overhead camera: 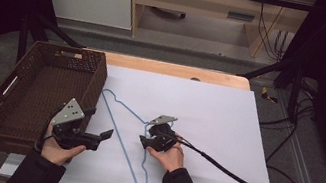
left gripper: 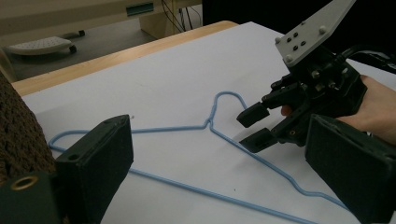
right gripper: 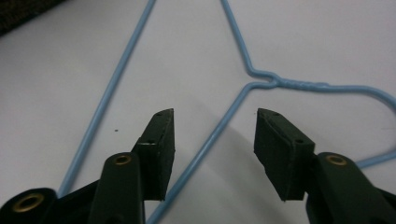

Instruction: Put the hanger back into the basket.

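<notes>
While the left hand-held gripper waited open near the basket, the right hand-held gripper, half-open, straddled the blue hanger lying mid-bench, seemingly untouched, needing closure below its neck.

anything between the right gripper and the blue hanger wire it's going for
Nothing visible. In the right gripper view one sloping wire of the blue hanger already runs between the open jaws of the right gripper, with bare white table sheet around it. The pads are not on the wire.
</notes>
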Demonstrator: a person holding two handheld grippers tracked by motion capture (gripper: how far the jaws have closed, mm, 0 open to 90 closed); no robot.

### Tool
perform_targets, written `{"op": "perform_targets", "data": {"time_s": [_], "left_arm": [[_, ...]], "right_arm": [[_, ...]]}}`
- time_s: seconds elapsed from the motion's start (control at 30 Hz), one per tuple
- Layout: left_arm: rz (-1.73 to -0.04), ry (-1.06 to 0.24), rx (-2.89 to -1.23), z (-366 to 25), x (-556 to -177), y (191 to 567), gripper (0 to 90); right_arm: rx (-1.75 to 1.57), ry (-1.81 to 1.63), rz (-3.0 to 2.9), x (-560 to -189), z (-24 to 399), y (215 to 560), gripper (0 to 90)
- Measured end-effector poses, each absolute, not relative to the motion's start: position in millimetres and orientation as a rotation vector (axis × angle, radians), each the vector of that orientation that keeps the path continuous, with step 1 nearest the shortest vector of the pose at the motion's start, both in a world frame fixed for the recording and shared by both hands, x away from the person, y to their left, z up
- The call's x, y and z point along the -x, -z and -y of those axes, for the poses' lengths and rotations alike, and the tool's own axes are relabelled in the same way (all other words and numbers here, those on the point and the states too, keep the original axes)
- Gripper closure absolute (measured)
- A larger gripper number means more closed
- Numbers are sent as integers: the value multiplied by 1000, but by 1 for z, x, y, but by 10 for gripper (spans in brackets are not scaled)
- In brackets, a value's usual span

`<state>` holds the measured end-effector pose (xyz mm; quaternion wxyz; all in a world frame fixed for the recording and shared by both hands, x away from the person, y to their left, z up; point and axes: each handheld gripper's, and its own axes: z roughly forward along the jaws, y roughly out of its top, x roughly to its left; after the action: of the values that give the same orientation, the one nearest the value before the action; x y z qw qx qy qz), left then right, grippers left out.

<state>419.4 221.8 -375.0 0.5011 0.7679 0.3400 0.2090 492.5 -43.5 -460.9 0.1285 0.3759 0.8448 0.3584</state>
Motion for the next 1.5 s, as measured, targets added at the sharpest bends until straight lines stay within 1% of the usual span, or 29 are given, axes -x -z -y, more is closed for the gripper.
{"op": "perform_targets", "data": {"time_s": [0.2, 0.43, 0.63, 0.73, 1.13, 1.5], "left_arm": [[-820, -504, -1850, -221, -419, 375, 77], [-821, -506, -1855, -221, -419, 375, 79], [-823, -504, -1856, -220, -419, 375, 81], [-824, -503, -1856, -220, -419, 375, 81], [-828, -505, -1851, -221, -419, 374, 84], [-830, -507, -1854, -221, -419, 374, 85]], "right_arm": [[-1117, -1010, -2470, -493, 40, 467, 594], [-1103, -981, -2490, -491, 36, 472, 692], [-1121, -946, -2461, -488, 34, 473, 752], [-1131, -925, -2451, -487, 31, 472, 807], [-1319, -912, -2432, -489, 27, 468, 848], [-1373, -915, -2412, -492, 29, 467, 859]]}}
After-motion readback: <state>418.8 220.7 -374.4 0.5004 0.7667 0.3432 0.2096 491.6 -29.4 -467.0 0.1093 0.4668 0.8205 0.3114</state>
